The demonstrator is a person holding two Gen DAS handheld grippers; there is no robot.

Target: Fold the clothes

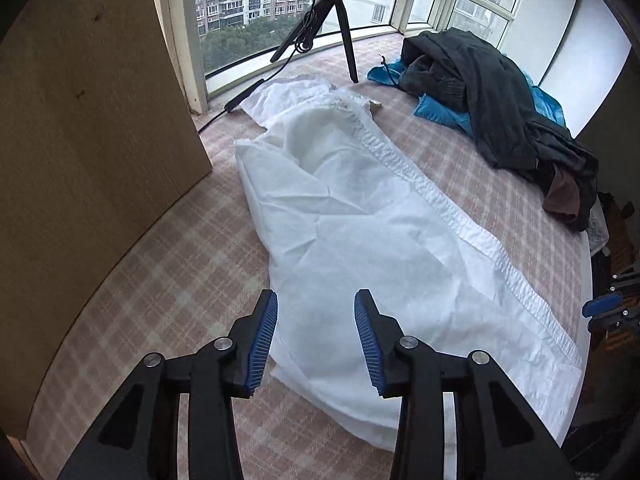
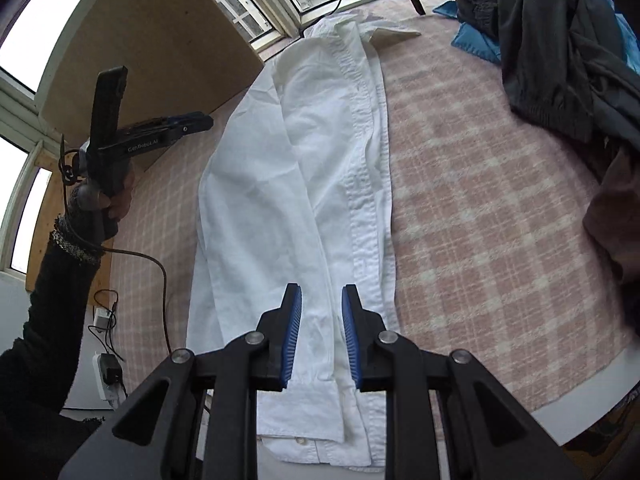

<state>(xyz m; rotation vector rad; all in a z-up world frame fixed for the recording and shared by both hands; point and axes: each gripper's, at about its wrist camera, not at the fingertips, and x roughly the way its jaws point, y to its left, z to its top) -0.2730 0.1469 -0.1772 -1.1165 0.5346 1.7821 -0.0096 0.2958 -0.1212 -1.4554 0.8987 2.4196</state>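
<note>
The white shirt [image 2: 304,184] lies flat and lengthwise on the plaid-covered bed [image 2: 480,208], folded into a long narrow strip with the button placket along its right edge and a sleeve laid down the middle, cuff toward the near end. It is well apart from the pile of dark clothes [image 1: 500,92] at the far right.

Claw state: the left claw [image 1: 316,340] stands apart, nothing between its pads, held above the near end of the shirt. The right claw [image 2: 318,336] is narrower but also apart; cloth shows through the gap below it, and the pads do not press on anything.

Step in hand (a judgement): the lengthwise fold looks complete, and the next fold is probably crosswise, hem toward collar.

Procedure for doing it well:
1. Lower both claws to the near hem, one at each corner of the strip.
2. Pinch all layers together, including the sleeve cuff, so the sleeve does not slide out.
3. Lift evenly and carry toward the collar, keeping both edges aligned with the placket.

View differences: the right wrist view shows the collar, the cuff, the near hem with its buttons, and the person's sleeved hand [image 2: 116,200] holding the left claw off to the shirt's left side. The left wrist view shows the tripod [image 1: 320,24] by the window and more of the blue garment [image 1: 440,108] under the dark pile, but the shirt there is overexposed and its folds are hard to read.
</note>
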